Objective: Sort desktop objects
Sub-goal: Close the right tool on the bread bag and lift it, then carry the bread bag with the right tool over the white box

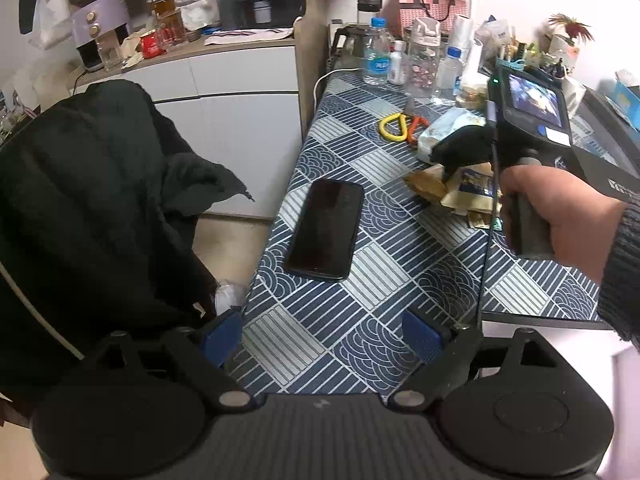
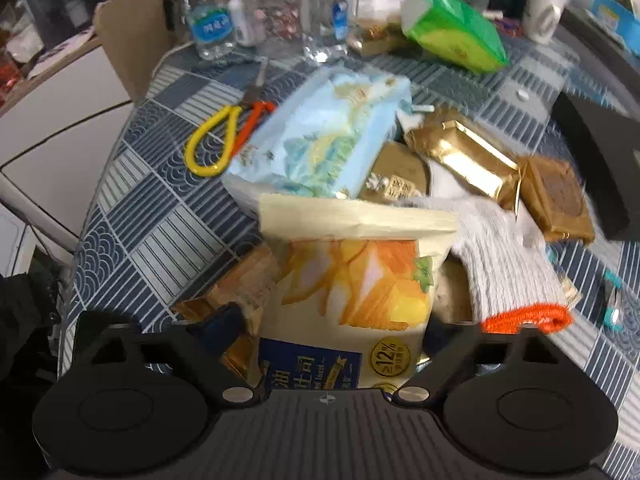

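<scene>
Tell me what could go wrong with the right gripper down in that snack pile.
1. The right gripper straddles the toast packet, which lies on a loose heap; lifting it may drag the white glove or the gold wrappers along.
2. The light blue packet leans against the toast packet's top edge and may slide toward the scissors.
3. The phone lies near the table edge, close ahead of the left gripper; a nudge could push it off.

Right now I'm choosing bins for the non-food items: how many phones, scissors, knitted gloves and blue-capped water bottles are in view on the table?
Phones: 1
Scissors: 1
Knitted gloves: 1
Blue-capped water bottles: 2
Total: 5
</scene>
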